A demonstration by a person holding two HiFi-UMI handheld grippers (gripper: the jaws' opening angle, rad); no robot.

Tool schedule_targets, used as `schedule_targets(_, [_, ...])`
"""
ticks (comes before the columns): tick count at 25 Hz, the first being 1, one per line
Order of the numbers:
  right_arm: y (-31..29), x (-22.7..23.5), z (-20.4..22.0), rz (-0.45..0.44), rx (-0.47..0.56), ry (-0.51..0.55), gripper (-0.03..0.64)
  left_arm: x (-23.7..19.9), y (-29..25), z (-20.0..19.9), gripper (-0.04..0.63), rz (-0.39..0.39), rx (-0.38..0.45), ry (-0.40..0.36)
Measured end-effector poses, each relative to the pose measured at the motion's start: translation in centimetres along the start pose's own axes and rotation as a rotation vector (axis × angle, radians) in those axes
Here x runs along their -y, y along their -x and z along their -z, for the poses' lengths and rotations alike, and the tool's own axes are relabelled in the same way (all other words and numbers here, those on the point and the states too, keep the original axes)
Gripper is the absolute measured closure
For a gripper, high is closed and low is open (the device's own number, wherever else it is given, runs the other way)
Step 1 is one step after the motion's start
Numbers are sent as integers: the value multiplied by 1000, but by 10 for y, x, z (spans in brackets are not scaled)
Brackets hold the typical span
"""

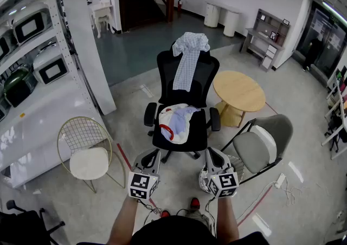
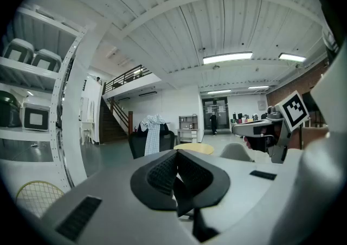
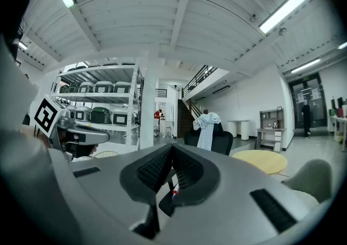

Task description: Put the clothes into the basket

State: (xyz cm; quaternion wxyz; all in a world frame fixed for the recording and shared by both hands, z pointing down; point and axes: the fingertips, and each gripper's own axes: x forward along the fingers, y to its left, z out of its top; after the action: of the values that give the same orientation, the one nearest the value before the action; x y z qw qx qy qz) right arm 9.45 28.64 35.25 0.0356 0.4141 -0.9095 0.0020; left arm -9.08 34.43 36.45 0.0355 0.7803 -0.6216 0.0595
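Observation:
A black office chair (image 1: 181,84) stands in front of me. A blue-and-white checked shirt (image 1: 188,54) hangs over its backrest, and a pile of white, blue and red clothes (image 1: 176,121) lies on its seat. The shirt also shows far off in the left gripper view (image 2: 153,133) and the right gripper view (image 3: 206,129). My left gripper (image 1: 153,155) and right gripper (image 1: 212,153) are held side by side just short of the chair, both shut and empty. A white mesh basket (image 1: 237,166) sits on the floor, mostly hidden under my right gripper.
A round wooden table (image 1: 239,91) stands right of the office chair, with a grey chair (image 1: 263,143) nearer me. At the left are a gold wire chair (image 1: 85,149) with a white cushion and a white shelf unit (image 1: 32,49) holding appliances.

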Motion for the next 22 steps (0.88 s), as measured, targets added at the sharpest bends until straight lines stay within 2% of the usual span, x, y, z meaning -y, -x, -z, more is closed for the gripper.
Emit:
schedule_targets(15, [-13,-15,5,-4,-11,2,588,-13,0,1,589,2,0,-9])
schedule_targets(22, [-37,-8,9,-21,-19,-24,588,-24,-18,6,589,-7,-6,15])
